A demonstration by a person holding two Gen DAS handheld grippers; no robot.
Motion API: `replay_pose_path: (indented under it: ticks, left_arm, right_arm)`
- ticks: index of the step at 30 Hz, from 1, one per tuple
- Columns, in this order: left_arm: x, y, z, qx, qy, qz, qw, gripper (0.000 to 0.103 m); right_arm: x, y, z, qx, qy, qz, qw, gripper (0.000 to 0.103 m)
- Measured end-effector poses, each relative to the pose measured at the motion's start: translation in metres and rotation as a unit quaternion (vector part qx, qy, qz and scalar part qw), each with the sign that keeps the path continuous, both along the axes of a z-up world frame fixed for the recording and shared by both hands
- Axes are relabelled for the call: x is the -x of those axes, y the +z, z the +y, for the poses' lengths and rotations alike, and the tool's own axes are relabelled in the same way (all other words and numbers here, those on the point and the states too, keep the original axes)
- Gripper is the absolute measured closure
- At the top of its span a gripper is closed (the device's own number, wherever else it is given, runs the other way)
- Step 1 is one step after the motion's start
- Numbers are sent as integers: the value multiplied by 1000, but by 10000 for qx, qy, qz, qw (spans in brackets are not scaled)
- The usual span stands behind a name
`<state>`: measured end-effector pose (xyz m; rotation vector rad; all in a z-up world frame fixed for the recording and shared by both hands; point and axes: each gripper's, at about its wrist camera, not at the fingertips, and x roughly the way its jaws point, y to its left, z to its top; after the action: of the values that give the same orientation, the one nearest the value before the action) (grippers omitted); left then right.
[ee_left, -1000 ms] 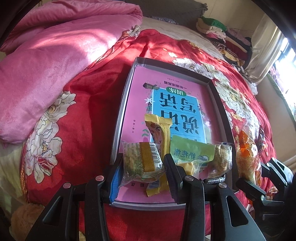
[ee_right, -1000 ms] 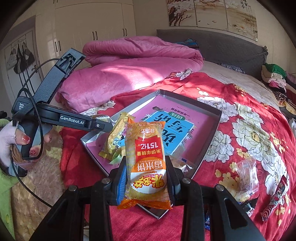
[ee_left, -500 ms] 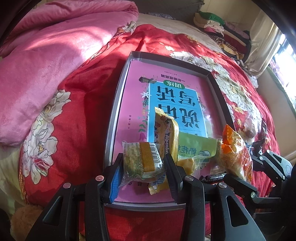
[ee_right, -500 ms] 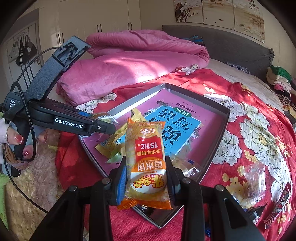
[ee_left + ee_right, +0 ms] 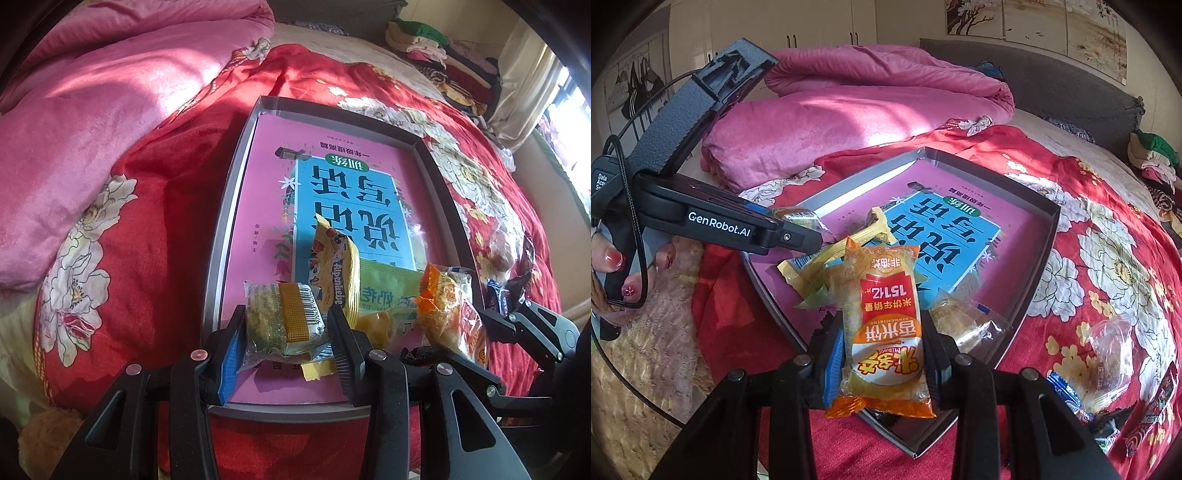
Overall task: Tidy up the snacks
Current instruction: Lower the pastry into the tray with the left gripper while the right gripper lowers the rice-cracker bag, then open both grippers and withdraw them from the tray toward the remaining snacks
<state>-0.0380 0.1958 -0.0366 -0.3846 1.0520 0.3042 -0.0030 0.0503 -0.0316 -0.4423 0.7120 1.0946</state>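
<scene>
A grey tray (image 5: 236,177) (image 5: 1041,254) with a pink and blue book in it lies on the red floral bedspread. My left gripper (image 5: 286,328) is shut on a clear-wrapped green and yellow snack (image 5: 280,317) over the tray's near edge. My right gripper (image 5: 882,350) is shut on an orange rice cracker pack (image 5: 886,325), also in the left wrist view (image 5: 447,317), over the tray's near corner. A yellow Alpenliebe pack (image 5: 336,266) and a green packet (image 5: 388,291) lie in the tray.
A pink quilt (image 5: 92,110) is bunched at the left. Loose wrapped snacks (image 5: 1108,354) lie on the bedspread right of the tray. Folded clothes (image 5: 436,48) are stacked at the far end. A fuzzy beige blanket (image 5: 646,350) is at the near left.
Both grippers moved forward over the tray's near end with their snacks held. The orange pack came in from the right, closer to the packs in the tray.
</scene>
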Motion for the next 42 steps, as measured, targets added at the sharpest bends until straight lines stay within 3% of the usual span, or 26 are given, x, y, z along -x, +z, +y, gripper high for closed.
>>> replay_pose_path:
  ticks: [25,42]
  left_arm:
    - [3,5,3,100,59,-173,9998,57]
    - [2,10,0,-55,16,-252,9997,53]
  right_arm:
    - [5,9,-25,37,-209,-224,9995,60]
    - [4,14,-27,-85,-335,-194,9992,55]
